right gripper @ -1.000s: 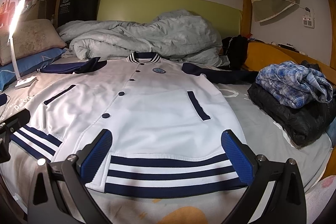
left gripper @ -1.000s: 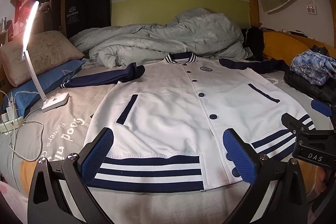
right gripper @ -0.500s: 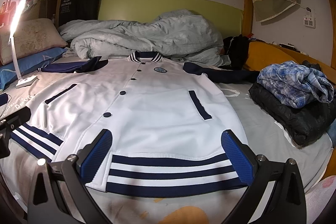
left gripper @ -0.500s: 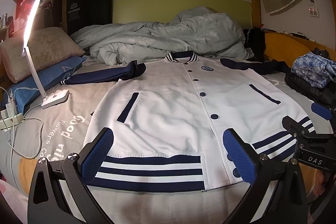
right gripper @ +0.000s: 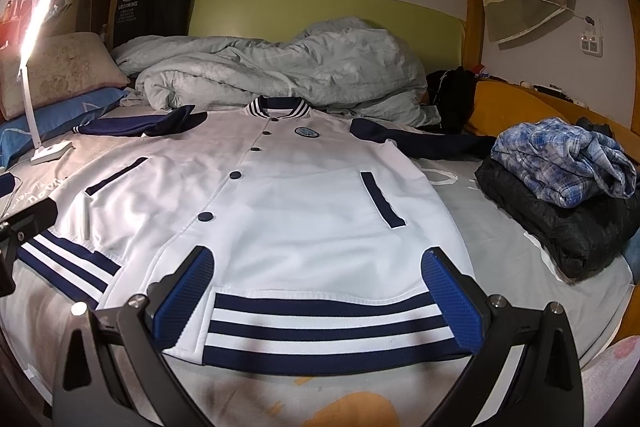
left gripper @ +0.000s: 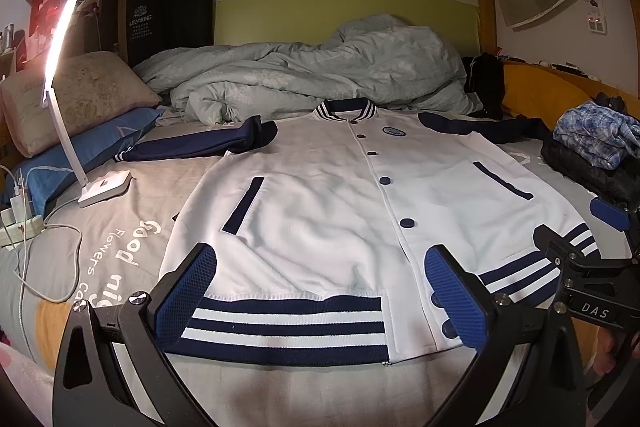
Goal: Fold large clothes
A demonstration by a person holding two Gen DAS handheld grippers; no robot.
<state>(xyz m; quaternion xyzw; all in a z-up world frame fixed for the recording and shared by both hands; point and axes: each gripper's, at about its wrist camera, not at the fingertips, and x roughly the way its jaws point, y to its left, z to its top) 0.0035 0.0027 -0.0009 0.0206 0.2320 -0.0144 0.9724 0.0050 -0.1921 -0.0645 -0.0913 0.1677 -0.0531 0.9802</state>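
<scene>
A white varsity jacket (left gripper: pixel 332 203) with navy sleeves, buttons and a striped hem lies flat, front up, on the bed; it also shows in the right wrist view (right gripper: pixel 304 203). Its sleeves spread out to both sides. My left gripper (left gripper: pixel 320 291) is open and empty, hovering over the left part of the hem. My right gripper (right gripper: pixel 316 291) is open and empty over the right part of the hem. The right gripper also shows at the right edge of the left wrist view (left gripper: pixel 600 267).
A lit desk lamp (left gripper: pixel 64 99) stands at the left with cables and pillows (left gripper: pixel 76 95). A rumpled grey duvet (left gripper: pixel 312 71) lies behind the collar. A plaid shirt on a black jacket (right gripper: pixel 560 187) sits at the right. A wooden bed frame (right gripper: pixel 472 27) stands behind.
Both views have crept slightly; the jacket and the grippers' openings are unchanged.
</scene>
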